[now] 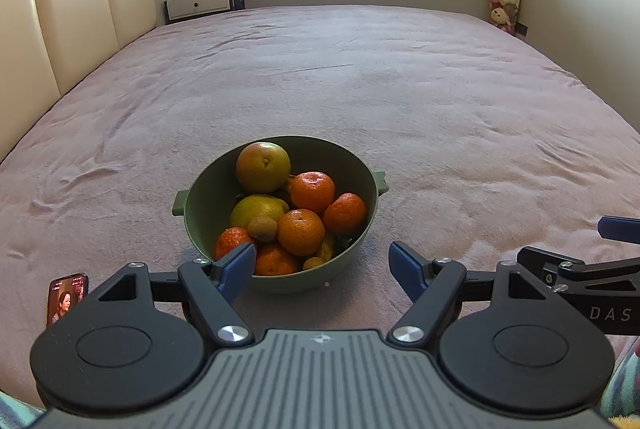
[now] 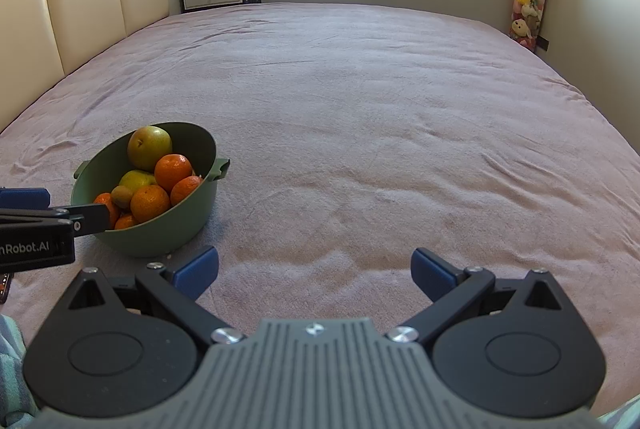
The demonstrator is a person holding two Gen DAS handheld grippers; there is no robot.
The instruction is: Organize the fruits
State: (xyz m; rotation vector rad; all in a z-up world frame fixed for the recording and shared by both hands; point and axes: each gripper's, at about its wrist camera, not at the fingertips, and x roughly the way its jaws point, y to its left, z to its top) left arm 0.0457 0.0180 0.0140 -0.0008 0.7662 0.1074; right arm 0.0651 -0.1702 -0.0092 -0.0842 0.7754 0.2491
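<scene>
On the pink bedspread [image 1: 360,89] sits a green plastic 2-handled bowl [image 1: 200,197] w/ round orange mandarins [image 1: 301,231] piled inside: likely light, soft-skinned, prone to roll. Grip 1 across its middle, gently. Your left gripper [image 1: 322,267] & right gripper [image 2: 314,269] are both spread apart, holding nothing.
</scene>
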